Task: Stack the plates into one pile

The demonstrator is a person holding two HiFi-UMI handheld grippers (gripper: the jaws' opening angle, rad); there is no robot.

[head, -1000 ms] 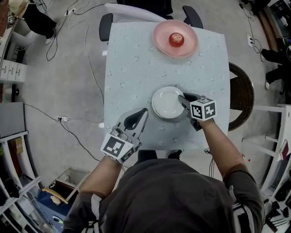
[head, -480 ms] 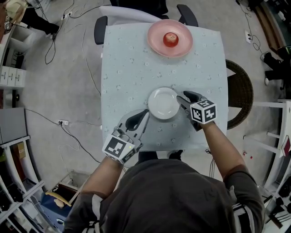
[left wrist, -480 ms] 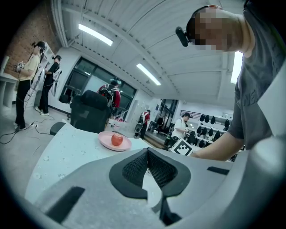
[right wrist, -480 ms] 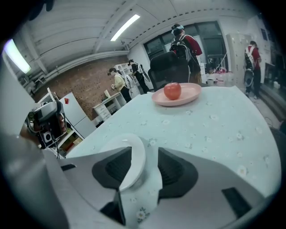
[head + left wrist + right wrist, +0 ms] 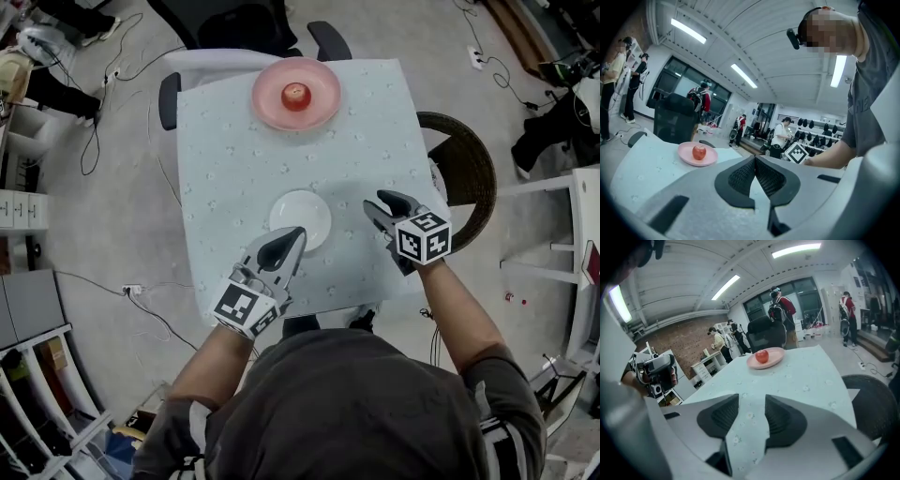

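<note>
My left gripper [image 5: 286,242] has its jaws together and empty, tip at the white plate's [image 5: 302,212] 7 o'clock edge. My right gripper [image 5: 382,208], at the plate's 3 o'clock and clear of it, is closing on nothing. The pink plate [image 5: 323,94], holding an apple [image 5: 296,94], sits at 12 o'clock.

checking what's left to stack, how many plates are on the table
2. A round pink plate with a red apple on it sits at the far end of the cloth-covered table; a round white plate lies near its middle. Another could hide beneath the white one.
</note>
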